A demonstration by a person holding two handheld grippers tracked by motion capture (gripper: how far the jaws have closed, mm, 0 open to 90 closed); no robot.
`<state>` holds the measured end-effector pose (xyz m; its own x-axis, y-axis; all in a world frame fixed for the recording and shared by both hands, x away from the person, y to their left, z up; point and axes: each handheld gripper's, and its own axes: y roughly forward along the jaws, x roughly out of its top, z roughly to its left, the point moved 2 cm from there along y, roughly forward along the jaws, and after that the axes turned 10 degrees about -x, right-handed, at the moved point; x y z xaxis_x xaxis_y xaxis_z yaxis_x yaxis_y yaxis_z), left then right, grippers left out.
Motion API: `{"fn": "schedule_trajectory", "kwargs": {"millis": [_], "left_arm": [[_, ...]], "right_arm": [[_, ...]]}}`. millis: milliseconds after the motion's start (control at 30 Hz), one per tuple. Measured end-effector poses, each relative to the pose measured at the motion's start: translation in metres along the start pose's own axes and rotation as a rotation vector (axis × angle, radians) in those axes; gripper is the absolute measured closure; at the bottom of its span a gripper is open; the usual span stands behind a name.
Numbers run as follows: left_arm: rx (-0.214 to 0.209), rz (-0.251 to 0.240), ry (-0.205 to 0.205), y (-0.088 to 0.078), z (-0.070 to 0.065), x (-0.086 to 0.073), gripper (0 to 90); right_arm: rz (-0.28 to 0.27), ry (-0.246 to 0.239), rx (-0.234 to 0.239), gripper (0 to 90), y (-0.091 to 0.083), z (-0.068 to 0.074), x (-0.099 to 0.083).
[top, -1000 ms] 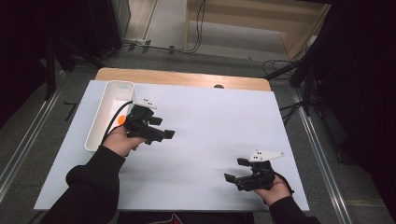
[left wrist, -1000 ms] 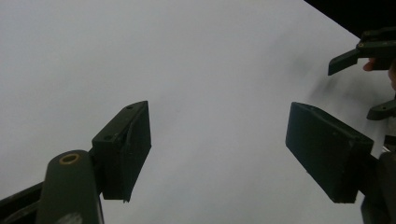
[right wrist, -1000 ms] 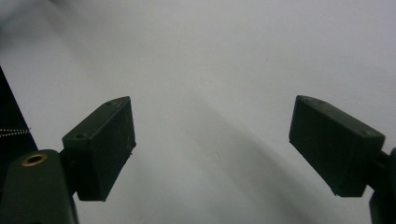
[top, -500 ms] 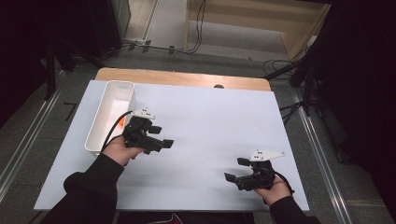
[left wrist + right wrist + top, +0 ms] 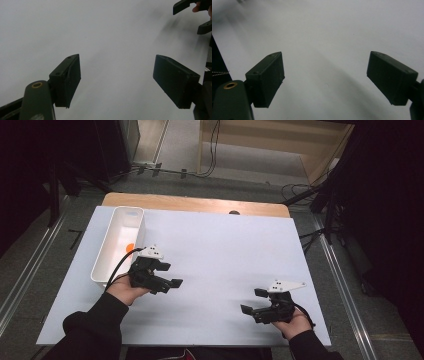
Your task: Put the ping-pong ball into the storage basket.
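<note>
Both black two-jaw grippers stand with their jaws apart and nothing between them. Your left gripper (image 5: 167, 276) sits low over the white table sheet (image 5: 220, 250), just beside the near end of the long white rectangular plastic bin (image 5: 107, 251), jaws pointing toward the table's right. In the left gripper view its two black pads (image 5: 67, 80) frame bare white surface, and the right gripper's jaw tips show at the upper right corner. Your right gripper (image 5: 254, 301) rests near the front right part of the sheet, well apart from the left one, jaws pointing left, a grey three-cornered plate on its top. In the right gripper view its pads (image 5: 267, 77) also frame bare sheet.

Inside the bin, a small orange object (image 5: 129, 247) lies on the floor near the wall that faces the left gripper; its shape is too small to tell. A black cable trails from the left gripper over the bin's near corner.

No brand, label or writing is legible on the grippers, bin or sheet.
</note>
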<state>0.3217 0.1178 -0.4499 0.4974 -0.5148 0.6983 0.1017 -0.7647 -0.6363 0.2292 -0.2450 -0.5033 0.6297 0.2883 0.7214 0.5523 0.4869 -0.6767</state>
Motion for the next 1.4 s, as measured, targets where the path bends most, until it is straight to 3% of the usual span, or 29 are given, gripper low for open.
{"fn": "schedule_trajectory", "kwargs": {"millis": [300,400,633,833,967,1267,1400], "left_arm": [[-0.002,-0.024,0.006,-0.002,-0.002,-0.011,22.7],[-0.001,-0.009,0.008,-0.001,-0.002,-0.015,22.7],[0.01,0.009,0.061,-0.001,-0.006,-0.024,22.7],[-0.035,-0.003,0.042,-0.006,-0.008,-0.033,22.7],[-0.021,0.007,0.08,-0.007,-0.01,-0.041,22.6],[-0.046,0.016,0.076,-0.009,-0.011,-0.054,22.6],[-0.035,0.025,0.075,-0.011,-0.01,-0.059,22.6]], "right_arm": [[0.003,0.008,0.01,13.2,0.0,0.0,0.0],[0.004,0.01,0.009,13.2,0.0,0.001,0.0],[0.006,0.005,0.013,13.2,0.0,0.001,0.0],[0.005,0.007,0.012,13.2,-0.001,0.001,0.0],[0.004,0.004,0.011,13.2,0.0,0.001,0.0],[0.006,0.005,0.01,13.2,0.0,0.001,0.0],[0.009,0.006,0.012,13.2,0.0,0.001,0.0]]}}
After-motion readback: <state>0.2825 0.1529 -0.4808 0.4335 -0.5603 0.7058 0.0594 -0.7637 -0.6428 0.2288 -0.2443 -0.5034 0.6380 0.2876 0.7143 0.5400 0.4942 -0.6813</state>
